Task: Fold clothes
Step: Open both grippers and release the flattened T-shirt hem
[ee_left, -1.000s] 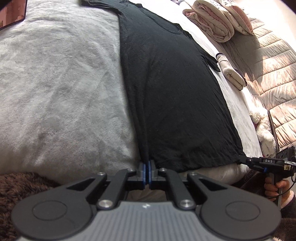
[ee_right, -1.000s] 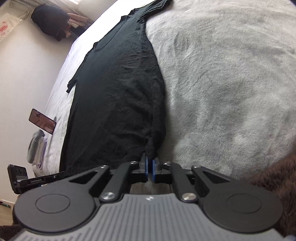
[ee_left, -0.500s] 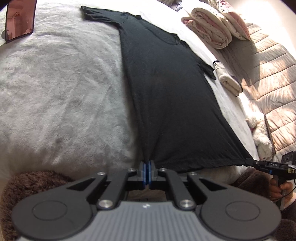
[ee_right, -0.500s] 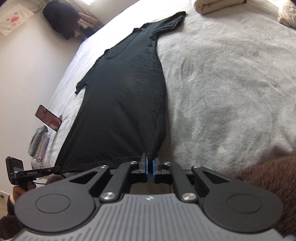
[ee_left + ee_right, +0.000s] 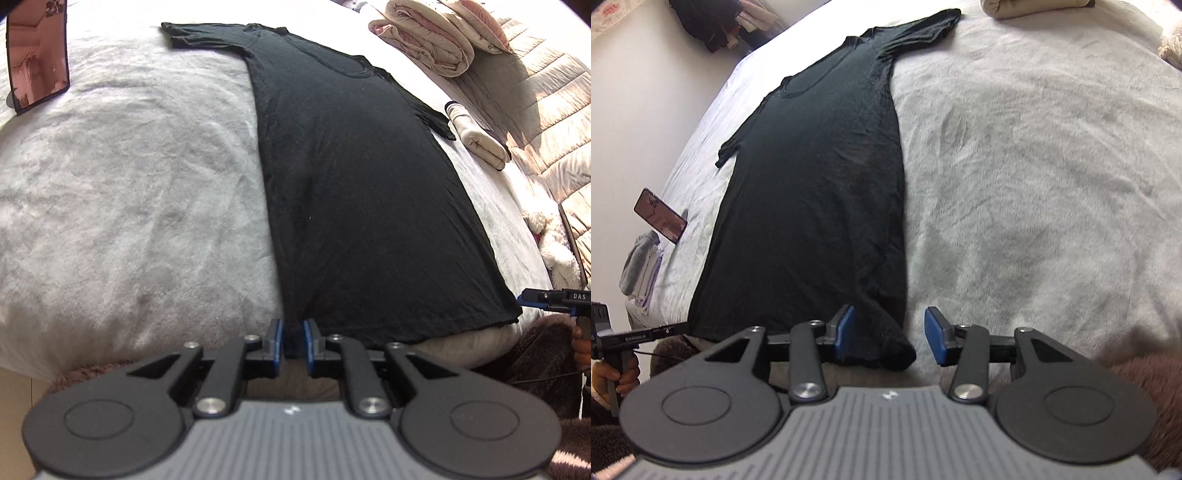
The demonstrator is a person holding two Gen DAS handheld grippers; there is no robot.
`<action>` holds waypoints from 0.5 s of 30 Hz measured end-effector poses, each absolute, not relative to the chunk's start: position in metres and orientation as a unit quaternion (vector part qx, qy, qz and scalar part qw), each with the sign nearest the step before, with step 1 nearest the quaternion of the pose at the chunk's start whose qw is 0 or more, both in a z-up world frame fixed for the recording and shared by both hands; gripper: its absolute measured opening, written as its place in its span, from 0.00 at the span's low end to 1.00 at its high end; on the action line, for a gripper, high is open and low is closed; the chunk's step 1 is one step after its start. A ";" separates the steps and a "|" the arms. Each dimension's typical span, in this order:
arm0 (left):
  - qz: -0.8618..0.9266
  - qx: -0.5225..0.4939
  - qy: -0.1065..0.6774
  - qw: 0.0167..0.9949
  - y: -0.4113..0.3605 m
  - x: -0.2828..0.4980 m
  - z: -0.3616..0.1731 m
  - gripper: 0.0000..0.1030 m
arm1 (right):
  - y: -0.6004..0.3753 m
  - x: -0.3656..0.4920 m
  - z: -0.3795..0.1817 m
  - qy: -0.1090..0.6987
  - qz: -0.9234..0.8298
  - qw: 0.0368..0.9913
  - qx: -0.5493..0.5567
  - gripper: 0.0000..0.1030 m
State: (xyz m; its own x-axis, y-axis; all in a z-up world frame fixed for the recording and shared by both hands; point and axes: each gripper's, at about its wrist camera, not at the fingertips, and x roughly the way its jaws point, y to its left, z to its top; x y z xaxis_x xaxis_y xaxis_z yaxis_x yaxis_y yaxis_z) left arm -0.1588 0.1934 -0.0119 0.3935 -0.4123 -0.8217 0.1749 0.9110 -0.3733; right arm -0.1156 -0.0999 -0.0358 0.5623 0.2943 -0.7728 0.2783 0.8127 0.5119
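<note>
Both grippers were clamped on the hem corners of the black T-shirt (image 5: 354,192) a second ago; now their jaws are opening. The left gripper (image 5: 292,341) stands only narrowly parted, with the hem corner between its blue pads and no clear pinch. The right gripper (image 5: 889,334) is much wider, and the other hem corner lies loose between its pads (nearer the left-hand one), touching neither firmly. The shirt, stretched taut half a second ago, lies flat along the grey blanket (image 5: 129,192), collar end far from the grippers.

Counted: one T-shirt, two grippers, one phone (image 5: 37,55) on the blanket off the shirt's left sleeve, one folded cream cloth (image 5: 476,138) just beside its right sleeve, and one rolled quilt (image 5: 432,40) beyond that.
</note>
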 end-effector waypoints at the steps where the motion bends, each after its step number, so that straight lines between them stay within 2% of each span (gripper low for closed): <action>1: -0.180 -0.117 0.515 0.830 0.192 -0.156 -0.010 0.16 | -0.102 -0.110 -0.036 0.461 0.002 0.831 0.311 0.45; 7: -0.199 -0.109 0.485 0.845 0.167 -0.138 -0.001 0.16 | -0.110 -0.066 -0.053 0.439 -0.012 0.829 0.345 0.45; 8: -0.206 -0.106 0.482 0.845 0.161 -0.136 -0.001 0.17 | -0.111 -0.059 -0.057 0.439 -0.013 0.829 0.347 0.40; 9: -0.213 -0.104 0.481 0.844 0.156 -0.134 -0.002 0.18 | -0.110 -0.055 -0.060 0.445 -0.022 0.830 0.336 0.25; 11: -0.219 -0.094 0.490 0.839 0.148 -0.131 -0.007 0.21 | -0.112 -0.052 -0.062 0.448 -0.036 0.833 0.322 0.02; 15: -0.207 -0.069 0.528 0.821 0.142 -0.129 -0.025 0.21 | -0.117 -0.057 -0.058 0.446 -0.061 0.844 0.293 0.02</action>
State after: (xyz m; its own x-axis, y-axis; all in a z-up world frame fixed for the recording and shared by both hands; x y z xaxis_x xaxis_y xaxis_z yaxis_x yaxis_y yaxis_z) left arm -0.1287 0.1416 -0.0248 0.3569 -0.4119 -0.8384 0.2670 0.9051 -0.3310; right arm -0.0569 -0.1174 -0.0583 0.5952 0.1583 -0.7878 0.3641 0.8208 0.4401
